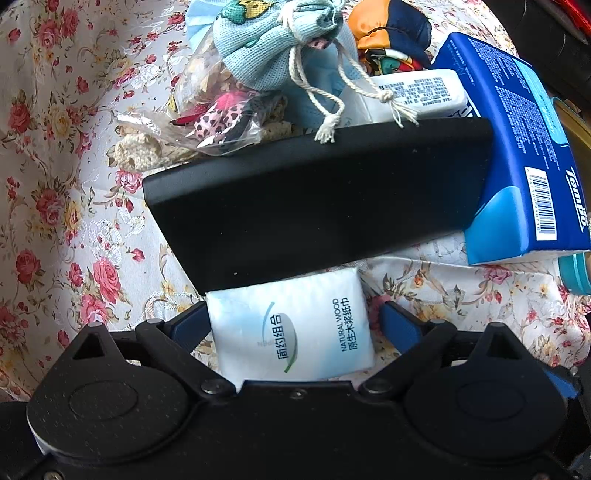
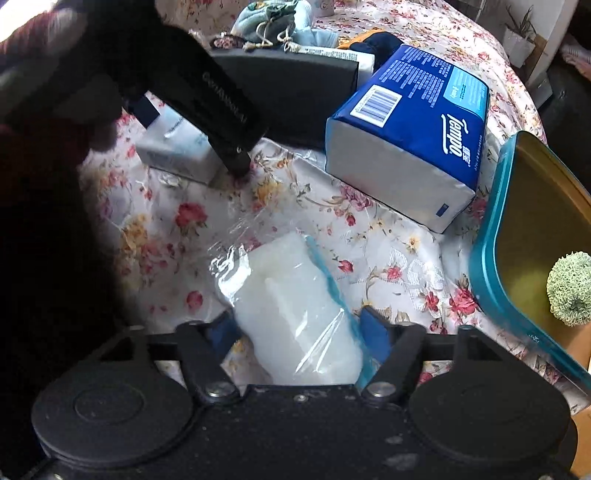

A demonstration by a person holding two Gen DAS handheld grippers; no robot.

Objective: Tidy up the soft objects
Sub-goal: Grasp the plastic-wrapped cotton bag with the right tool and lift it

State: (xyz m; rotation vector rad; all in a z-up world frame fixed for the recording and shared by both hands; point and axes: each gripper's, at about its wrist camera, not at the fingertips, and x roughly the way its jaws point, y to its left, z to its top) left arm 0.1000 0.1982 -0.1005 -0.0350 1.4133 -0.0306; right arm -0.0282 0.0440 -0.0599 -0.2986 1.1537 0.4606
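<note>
My left gripper (image 1: 291, 321) is shut on a white tissue pack (image 1: 291, 325) with Chinese print, just in front of a black foam block (image 1: 317, 199). The left gripper also shows in the right wrist view (image 2: 207, 147), holding that pack (image 2: 173, 151) low over the cloth. My right gripper (image 2: 299, 328) is shut on a white soft item in a clear plastic bag (image 2: 295, 306). A big blue Tempo tissue pack (image 2: 410, 133) lies ahead; it also shows in the left wrist view (image 1: 524, 155). A light blue drawstring pouch (image 1: 273, 48) lies behind the block.
A floral cloth (image 1: 55, 147) covers the table. A teal-rimmed tin (image 2: 495, 236) with a green fluffy ball (image 2: 570, 291) sits at the right. A clear bag of small fabric bits (image 1: 218, 110), an orange and navy cloth (image 1: 388, 33) and a white wipes pack (image 1: 417, 92) lie behind the block.
</note>
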